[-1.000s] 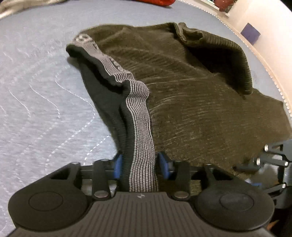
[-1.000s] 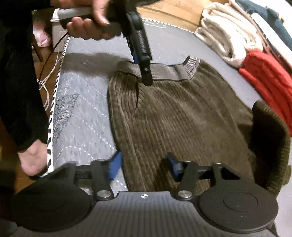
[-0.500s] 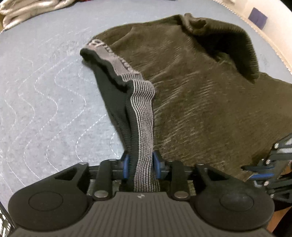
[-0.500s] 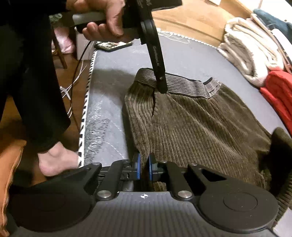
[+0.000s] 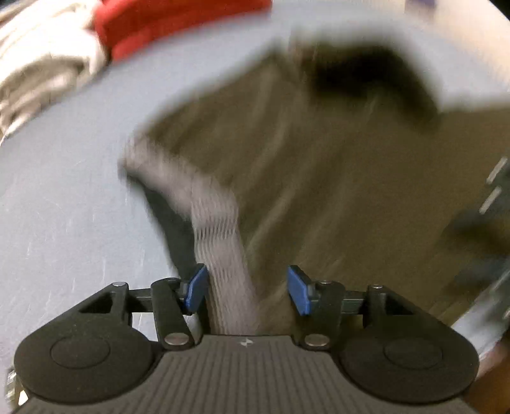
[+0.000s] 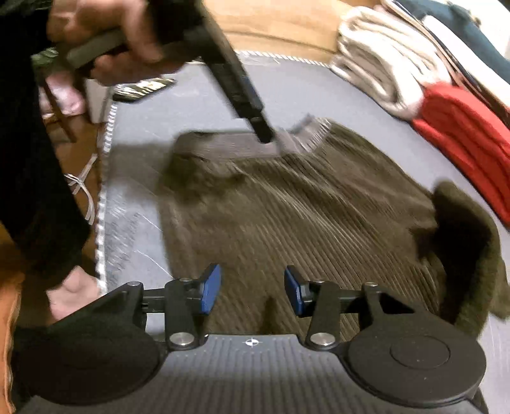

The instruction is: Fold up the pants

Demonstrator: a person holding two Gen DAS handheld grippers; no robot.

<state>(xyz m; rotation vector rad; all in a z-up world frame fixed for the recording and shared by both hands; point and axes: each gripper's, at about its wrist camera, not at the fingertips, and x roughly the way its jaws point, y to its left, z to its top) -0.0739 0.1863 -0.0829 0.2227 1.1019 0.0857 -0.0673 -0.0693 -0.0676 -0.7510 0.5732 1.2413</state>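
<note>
In the left wrist view, the left tool point(image 5: 247, 291) is opening its jaws. The grey waistband point(image 5: 223, 242) of the pants point(image 5: 318, 178) is running up between the blue pads point(image 5: 196, 288), lying near the left pad with a clear gap to the right one, so nothing is pressing on it. The pants are lying spread on the grey quilted mat point(image 5: 63, 223), filling the middle and right of the view. The picture is blurred. Open mat is lying to the left of the waistband and beyond the far edge of the pants. At the top left, a red cloth point(image 5: 165, 22) and pale cloths point(image 5: 41, 63) are lying on the mat.

In the right wrist view, the right tool point(image 6: 251, 291) is also opening, and its jaws are standing apart over the corduroy without gripping it. The person's hand point(image 6: 105, 41) is holding the left tool point(image 6: 264, 135), its tip at the waistband point(image 6: 242, 143) on the far side of the pants point(image 6: 302, 216). A strip of bare mat point(image 6: 134, 235) is lying between the pants and the mat's left edge. At the right, a folded leg end point(image 6: 468, 254) is standing up, with a red stack point(image 6: 462, 133) and white stack point(image 6: 382, 63) beyond.
</note>
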